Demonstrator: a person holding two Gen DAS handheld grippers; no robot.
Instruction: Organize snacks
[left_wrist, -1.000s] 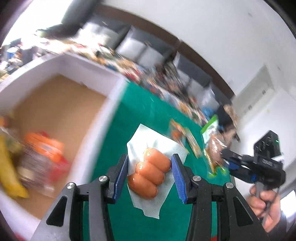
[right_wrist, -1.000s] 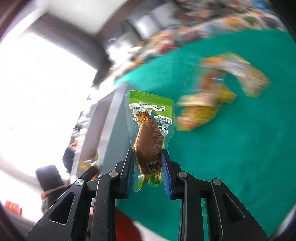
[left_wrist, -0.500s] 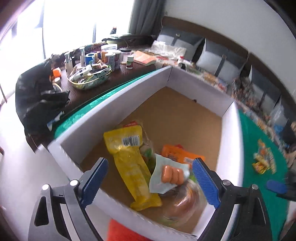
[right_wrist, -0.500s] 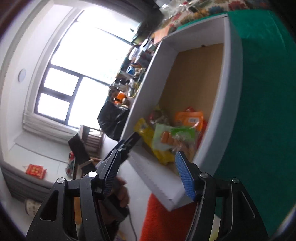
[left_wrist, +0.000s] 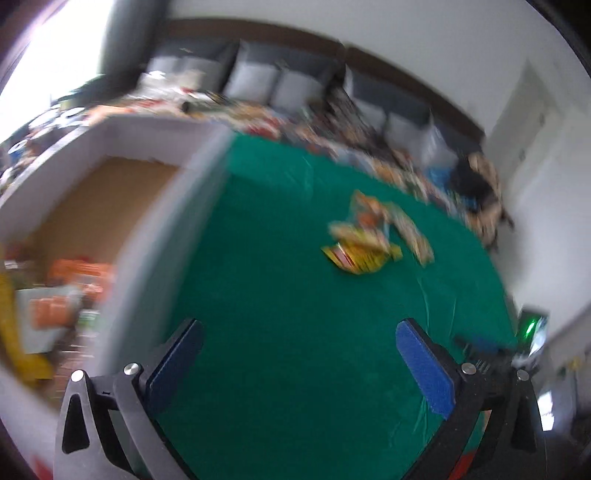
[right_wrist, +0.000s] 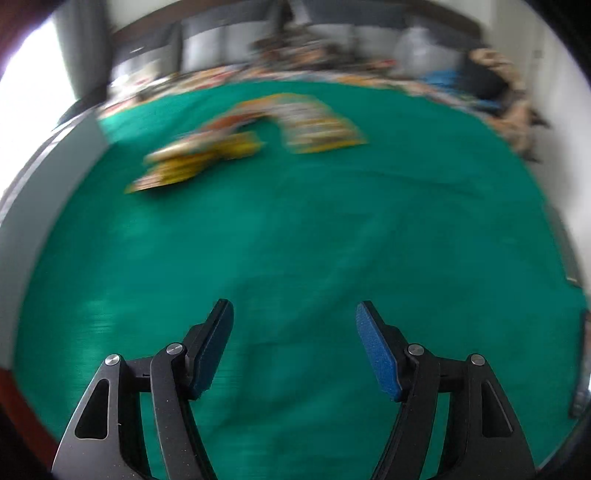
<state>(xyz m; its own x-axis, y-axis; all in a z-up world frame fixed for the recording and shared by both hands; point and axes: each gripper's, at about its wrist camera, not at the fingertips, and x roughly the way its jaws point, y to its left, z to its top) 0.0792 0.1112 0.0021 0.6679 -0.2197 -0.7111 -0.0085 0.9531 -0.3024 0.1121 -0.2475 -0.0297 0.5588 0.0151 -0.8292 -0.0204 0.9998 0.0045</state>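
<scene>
While tongs gape, snacks well ahead.

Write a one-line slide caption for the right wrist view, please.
Open, empty right gripper above the green cloth, facing blurred snack packets not yet collected.

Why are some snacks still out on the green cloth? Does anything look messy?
A few snack packets lie in a loose, crooked heap on the green cloth, apart from the box that already holds other snacks. Both the left gripper and the right gripper are open and empty. Nothing looks spilled or torn, though the pictures are blurry.
</scene>
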